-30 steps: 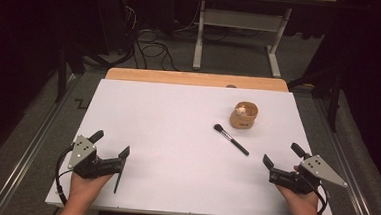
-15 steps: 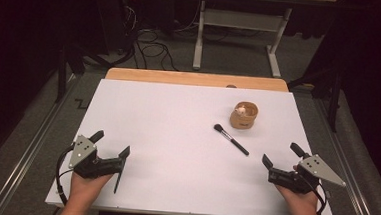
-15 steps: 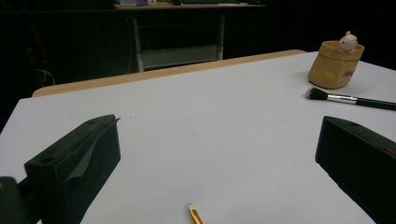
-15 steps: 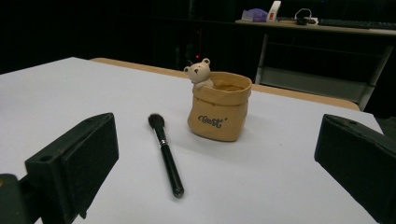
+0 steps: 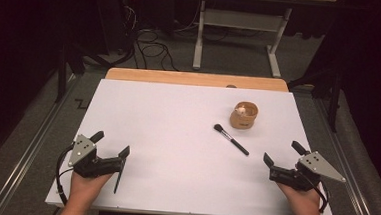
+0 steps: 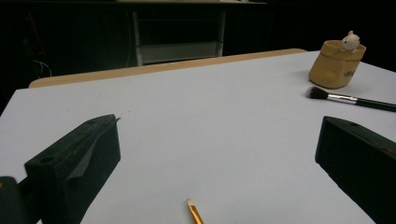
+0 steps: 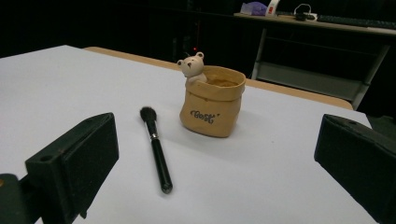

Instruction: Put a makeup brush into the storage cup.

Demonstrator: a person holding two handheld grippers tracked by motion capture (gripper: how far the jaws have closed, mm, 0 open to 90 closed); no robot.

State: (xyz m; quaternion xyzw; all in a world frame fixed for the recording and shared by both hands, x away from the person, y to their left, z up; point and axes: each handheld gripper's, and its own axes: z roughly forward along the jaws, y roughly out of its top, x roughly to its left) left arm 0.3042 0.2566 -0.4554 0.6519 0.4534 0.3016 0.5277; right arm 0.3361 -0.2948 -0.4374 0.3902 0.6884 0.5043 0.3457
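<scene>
**Tongs parked at near edge, both empty, barely any change**

Both tongs rest low at the near edge of the worktop (image 5: 188, 107), jaws wide, nothing in either. Left tongs (image 5: 112, 148) sit at the near-left corner, right tongs (image 5: 282, 154) at the near-right. Versus a second ago: left looks unmoved, right has crept only a touch, nothing on the surface has shifted. My read: work not started, this is a ready pose, no reach committed yet.

Largest to smallest:
- Worktop: flat matte white sheet, smooth, with a bare wood strip along the far edge.
- Pouch-shaped holder (image 5: 243, 116): tan, looks ceramic moulded like a rolled-top sack, small bear figure on the rim, dark script on the front; stands upright, far right of centre.
- Makeup brush (image 5: 231, 139): glossy black handle, silver ferrule, dark fluffy rounded head; lies flat on a diagonal, just beside the holder on its near-left, apart from it, head toward the far side. In the right gripper view it lies ahead, nearer the left jaw.
- Thin orange-handled brush (image 6: 194, 212): pale tip, slim stick; tip seen between the left jaws in the left gripper view, lying on the sheet close under them.

Likely first pick is the makeup brush by the right tongs, holder as the probable drop spot.
</scene>
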